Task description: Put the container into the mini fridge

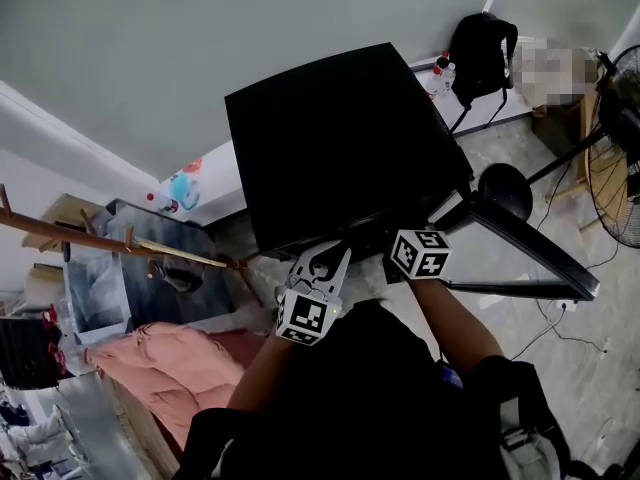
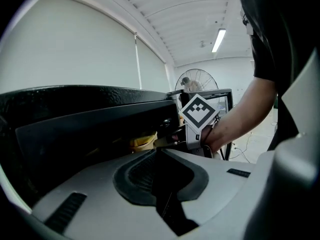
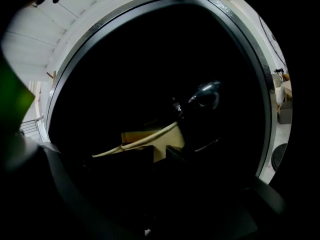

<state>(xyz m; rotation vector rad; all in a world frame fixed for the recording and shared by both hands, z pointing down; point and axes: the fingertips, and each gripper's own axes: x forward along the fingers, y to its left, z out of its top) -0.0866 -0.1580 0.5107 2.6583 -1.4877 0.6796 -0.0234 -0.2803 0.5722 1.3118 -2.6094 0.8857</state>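
Left tongs (image 2: 157,151), clenched empty, hung before the black boxy mini fridge (image 1: 340,138); inside its darkness, right tongs (image 3: 160,151) grasped a half-hidden pale-yellow container (image 3: 150,136).

The left gripper (image 2: 158,154) reaches forward and slightly down with its jaws closed together, nothing between them. Just beside it, the right gripper (image 3: 160,151) points the same way, its jaws clamped on the thin pale edge of the container (image 3: 150,136). The bare right forearm (image 1: 455,318) stretches forward behind its marker cube (image 1: 420,253).
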